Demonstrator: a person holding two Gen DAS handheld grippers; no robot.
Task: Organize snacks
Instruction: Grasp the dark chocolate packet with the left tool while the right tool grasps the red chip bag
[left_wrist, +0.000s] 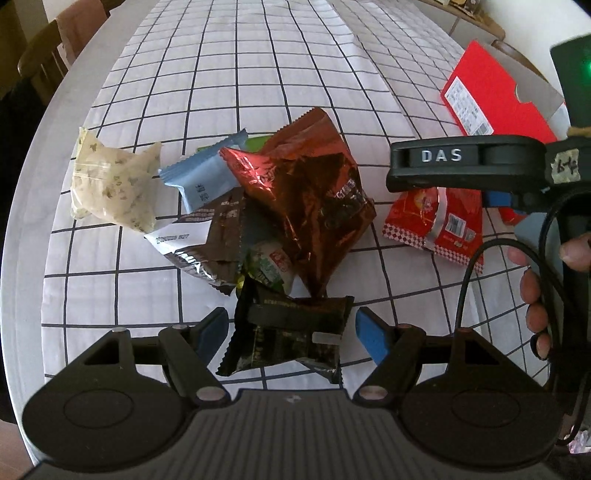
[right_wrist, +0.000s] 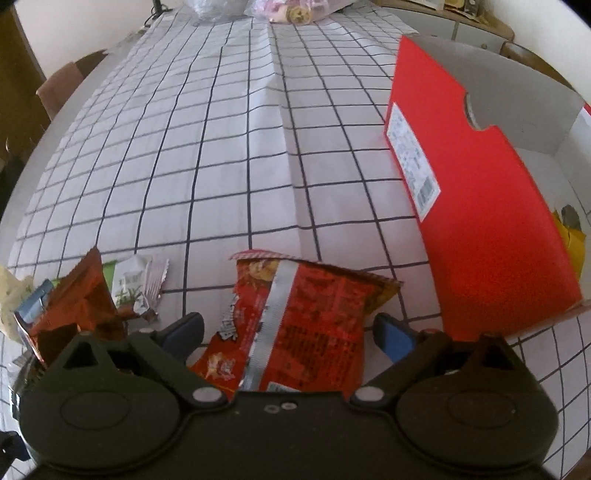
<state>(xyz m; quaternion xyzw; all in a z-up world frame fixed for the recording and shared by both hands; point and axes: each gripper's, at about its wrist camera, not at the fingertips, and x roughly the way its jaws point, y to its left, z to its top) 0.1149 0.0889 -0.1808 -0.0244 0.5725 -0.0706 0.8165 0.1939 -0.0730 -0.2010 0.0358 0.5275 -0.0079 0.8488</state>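
Note:
A heap of snack packets lies on the checked tablecloth (left_wrist: 258, 74). In the left wrist view my left gripper (left_wrist: 290, 326) is open, its blue pads either side of a black packet (left_wrist: 291, 338) at the heap's near end. Behind it lie a copper foil bag (left_wrist: 317, 192), a brown packet (left_wrist: 214, 236), a light blue packet (left_wrist: 201, 177) and a pale speckled bag (left_wrist: 110, 184). My right gripper (right_wrist: 291, 328) is open over a red snack bag (right_wrist: 299, 321), which also shows in the left wrist view (left_wrist: 436, 225). It is empty.
An open red box (right_wrist: 491, 229) with white inside stands to the right and holds a yellow packet (right_wrist: 572, 243). It also shows in the left wrist view (left_wrist: 495, 99). Plastic bags (right_wrist: 280, 9) sit at the table's far end. Wooden chairs (left_wrist: 40, 62) stand left.

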